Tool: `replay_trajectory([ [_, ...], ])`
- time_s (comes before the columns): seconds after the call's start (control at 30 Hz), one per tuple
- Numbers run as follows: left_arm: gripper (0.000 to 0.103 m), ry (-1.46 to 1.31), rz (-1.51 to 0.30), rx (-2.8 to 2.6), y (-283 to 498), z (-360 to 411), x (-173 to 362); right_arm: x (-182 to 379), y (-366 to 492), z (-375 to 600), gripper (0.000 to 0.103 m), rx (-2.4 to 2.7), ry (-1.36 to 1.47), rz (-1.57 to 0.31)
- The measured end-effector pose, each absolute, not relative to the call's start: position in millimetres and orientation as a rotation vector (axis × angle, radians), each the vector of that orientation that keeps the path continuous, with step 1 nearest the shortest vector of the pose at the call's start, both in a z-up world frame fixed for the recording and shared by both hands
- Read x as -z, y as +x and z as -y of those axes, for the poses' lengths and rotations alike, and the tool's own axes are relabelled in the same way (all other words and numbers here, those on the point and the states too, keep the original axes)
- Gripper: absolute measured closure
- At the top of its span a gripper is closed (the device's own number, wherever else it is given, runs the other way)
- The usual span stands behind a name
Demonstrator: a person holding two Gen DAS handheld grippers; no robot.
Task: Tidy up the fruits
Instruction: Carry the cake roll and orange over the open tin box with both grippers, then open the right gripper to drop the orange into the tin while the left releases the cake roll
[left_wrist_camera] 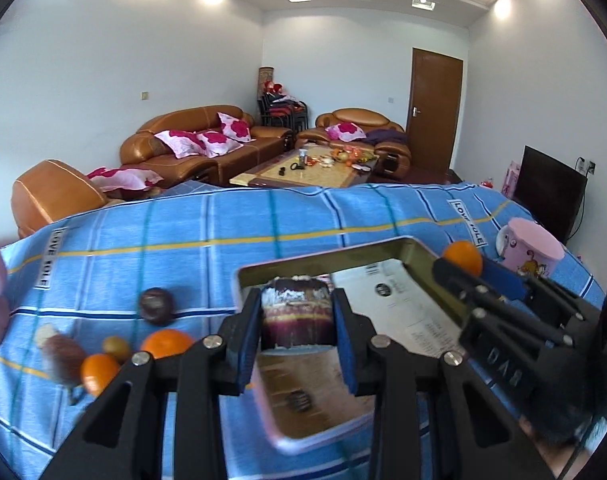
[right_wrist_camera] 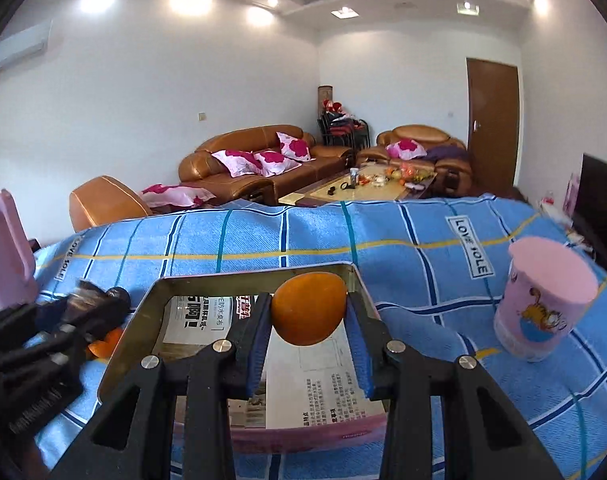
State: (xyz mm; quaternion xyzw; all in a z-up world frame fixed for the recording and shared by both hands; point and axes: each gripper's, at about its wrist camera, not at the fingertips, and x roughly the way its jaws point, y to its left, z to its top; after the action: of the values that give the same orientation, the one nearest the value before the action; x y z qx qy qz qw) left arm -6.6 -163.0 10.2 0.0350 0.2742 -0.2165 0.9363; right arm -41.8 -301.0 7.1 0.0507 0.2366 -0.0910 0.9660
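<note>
A shallow metal tray (left_wrist_camera: 323, 254) with a pink rim lies on the blue checked cloth, lined with printed paper. My left gripper (left_wrist_camera: 297, 308) is shut on a short dark purple chunk (left_wrist_camera: 295, 320) with a whitish top, held over the tray's near left part. My right gripper (right_wrist_camera: 308, 304) is shut on an orange (right_wrist_camera: 308, 312) above the tray's (right_wrist_camera: 243, 274) far side. The left wrist view shows the right gripper (left_wrist_camera: 465, 264) with the orange (left_wrist_camera: 463, 256) at the tray's right corner. The left gripper (right_wrist_camera: 99, 296) appears blurred at the left of the right wrist view.
Left of the tray lie a dark round fruit (left_wrist_camera: 156, 306), two oranges (left_wrist_camera: 167, 344) (left_wrist_camera: 99, 372), a small greenish fruit (left_wrist_camera: 116, 347) and a blurred brown piece (left_wrist_camera: 61, 354). A pink cartoon cup (right_wrist_camera: 543, 304) stands to the right. A pink container (right_wrist_camera: 5, 248) stands far left.
</note>
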Motion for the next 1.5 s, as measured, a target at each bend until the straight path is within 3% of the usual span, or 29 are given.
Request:
replay_trajectory([
  [0.83,0.067,0.102,-0.693,0.452,11,181,19,17,-22,318,0.064,0.098,0.287,-0.641],
  [1.33,0.067,0.1,-0.713,0.45,15,182,22,15,-25,318,0.061,0.065,0.334,-0.61],
  [1.5,0.067,0.107,-0.708,0.45,14,183,22,4,-37,324,0.06,0.081,0.357,-0.521],
])
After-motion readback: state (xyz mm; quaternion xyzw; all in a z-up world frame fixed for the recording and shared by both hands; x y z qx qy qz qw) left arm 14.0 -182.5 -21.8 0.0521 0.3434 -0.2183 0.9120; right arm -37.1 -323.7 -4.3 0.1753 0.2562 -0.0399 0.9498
